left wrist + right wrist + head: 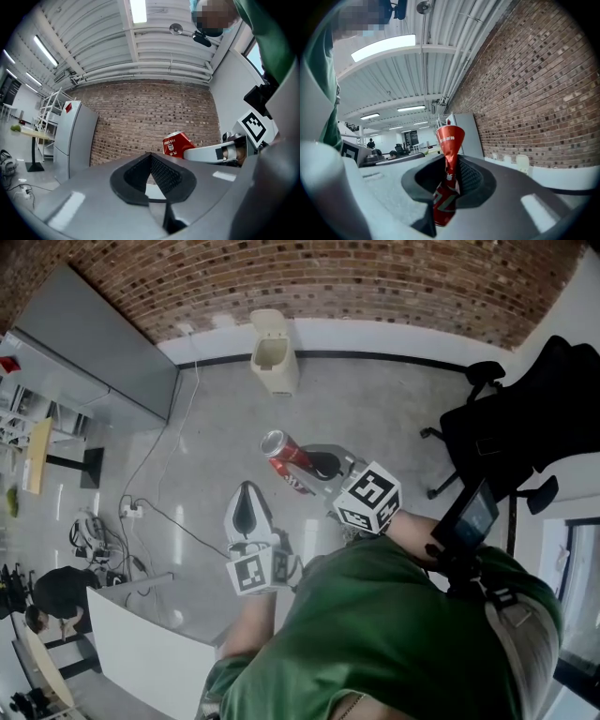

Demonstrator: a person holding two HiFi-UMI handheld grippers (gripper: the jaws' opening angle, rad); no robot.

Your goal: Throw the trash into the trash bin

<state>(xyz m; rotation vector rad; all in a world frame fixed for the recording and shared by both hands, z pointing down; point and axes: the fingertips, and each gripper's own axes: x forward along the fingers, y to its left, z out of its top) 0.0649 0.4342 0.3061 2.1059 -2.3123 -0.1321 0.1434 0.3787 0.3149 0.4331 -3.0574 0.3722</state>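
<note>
A crushed red drink can (285, 460) is pinched in my right gripper (314, 472), held in the air above the grey floor. In the right gripper view the can (448, 159) stands squeezed flat between the jaws, its top flaring above them. The cream trash bin (272, 352) stands against the brick wall's white base, well ahead of the can; its small top shows in the right gripper view (523, 163). My left gripper (247, 507) is shut with nothing in it, lower left of the can. From the left gripper view the can (175, 143) shows at the right.
A grey cabinet (98, 348) stands at the left wall. Cables (141, 507) run over the floor at the left. A black office chair (525, 418) is at the right. A white desk edge (141, 634) lies near left, with a seated person (52, 596) beside it.
</note>
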